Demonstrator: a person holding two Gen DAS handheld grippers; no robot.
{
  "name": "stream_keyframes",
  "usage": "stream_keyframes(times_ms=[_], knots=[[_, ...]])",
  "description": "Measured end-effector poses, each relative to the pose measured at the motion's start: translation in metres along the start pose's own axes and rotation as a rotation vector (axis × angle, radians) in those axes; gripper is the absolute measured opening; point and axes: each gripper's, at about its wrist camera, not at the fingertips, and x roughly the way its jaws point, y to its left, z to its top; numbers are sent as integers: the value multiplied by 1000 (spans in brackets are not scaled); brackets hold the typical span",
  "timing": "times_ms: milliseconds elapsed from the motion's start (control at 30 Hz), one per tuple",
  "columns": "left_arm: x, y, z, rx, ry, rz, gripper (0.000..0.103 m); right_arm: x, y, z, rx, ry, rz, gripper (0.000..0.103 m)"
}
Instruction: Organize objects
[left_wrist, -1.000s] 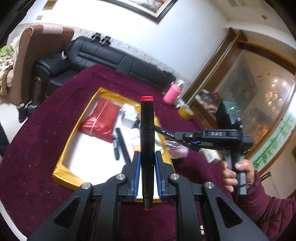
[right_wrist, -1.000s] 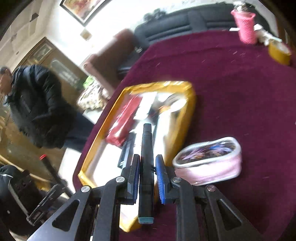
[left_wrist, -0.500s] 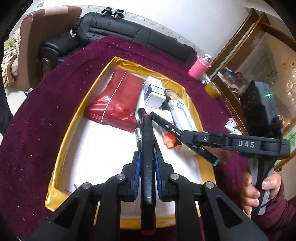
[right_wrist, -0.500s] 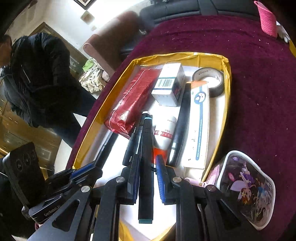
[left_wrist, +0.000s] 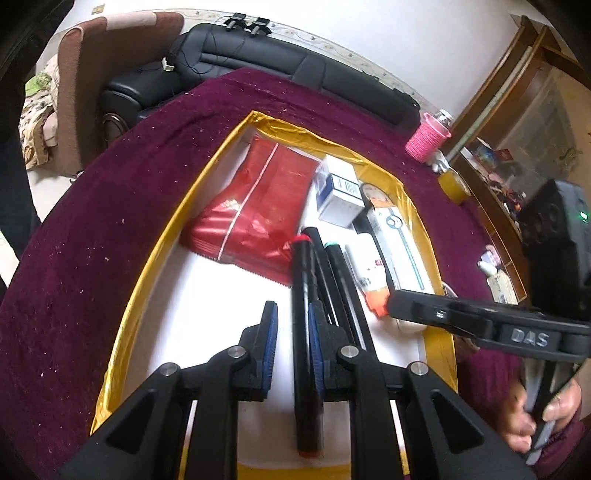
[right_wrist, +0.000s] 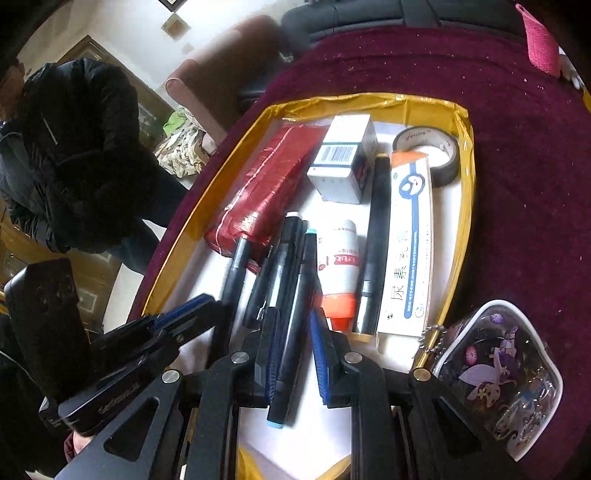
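Left gripper (left_wrist: 290, 334): jaws opening, red-capped marker (left_wrist: 304, 332) between them, lying in tray (left_wrist: 155, 258). Right gripper (right_wrist: 293, 349): jaws apart around teal-capped marker (right_wrist: 295, 325), also in tray. Adjacent: red pouch (left_wrist: 258, 210), white box (right_wrist: 343, 158), tape roll (right_wrist: 428, 155). Outside tray: pink pouch (right_wrist: 502, 376).

the right gripper (right_wrist: 293, 354) stands over the yellow-edged tray (right_wrist: 466, 206) with its jaws apart around a teal-capped marker (right_wrist: 293, 325) that lies among other dark pens. beside them lie a red packet (right_wrist: 266, 192), a white tube box (right_wrist: 408, 243) and a tape roll (right_wrist: 428, 155). the left gripper (right_wrist: 181, 321) is at the left.
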Motion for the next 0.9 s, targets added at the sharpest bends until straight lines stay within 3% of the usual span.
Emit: stream_keyframes(times_ms=[33,100,167,233,300,500,600,767,833,900], knots=[[1,1,1,-10,0,3,36,-3,-1,2,1,-8,2,20],[-2,1,0,-26,-14,-3,50,-16,-3,4,5,-29,20,26],[-11,-3,-1,-20,-37,-12,56,-36,-8,6,5,-74,32,44],[-25,-9,-3,-10,-75,-10,75,-63,-18,5,-2,-145,7,77],[-42,-13,-5,-8,-126,-7,81,-91,-31,1,-4,-213,-31,84],[-71,-36,-9,-9,-180,-97,90,-152,-99,-27,102,-316,-164,91],[-66,-60,-12,23,-145,-171,90,-171,-148,-52,222,-332,-190,91],[-48,-123,-30,124,-65,-302,90,-177,-188,-77,336,-338,-181,91],[-46,-138,-37,128,-69,-330,90,-168,-180,-71,281,-310,-167,91],[-49,-145,-40,128,-75,-354,90,-152,-152,-60,131,-256,-200,91]])
